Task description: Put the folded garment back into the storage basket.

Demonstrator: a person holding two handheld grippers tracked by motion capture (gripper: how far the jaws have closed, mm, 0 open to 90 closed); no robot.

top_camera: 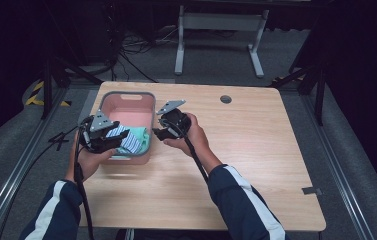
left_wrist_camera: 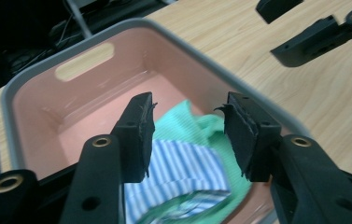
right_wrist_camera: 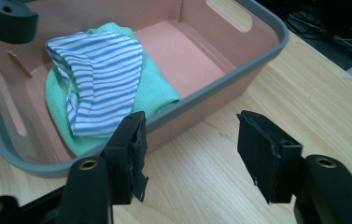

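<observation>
A pink basket with a grey rim [top_camera: 126,94] stands on the left part of the wooden table. Inside its near end a blue-and-white striped cloth [right_wrist_camera: 99,79] lies folded on a green cloth [right_wrist_camera: 157,93]. My left gripper [left_wrist_camera: 187,121] hovers over the basket's near left corner, its jaws open above the striped cloth [left_wrist_camera: 183,165] without touching it. My right gripper [right_wrist_camera: 190,135] is open just outside the basket's right wall [right_wrist_camera: 220,86], over bare wood, with nothing between its pads. In the high view the left gripper [top_camera: 111,139] and right gripper [top_camera: 158,131] flank the basket's near end.
The wooden table [top_camera: 256,150] stretches bare to the right and front of the basket, with a round grey cable hole [top_camera: 225,99] near its far edge. Beyond the table stand a grey metal frame [top_camera: 221,30] and floor cables [top_camera: 131,50].
</observation>
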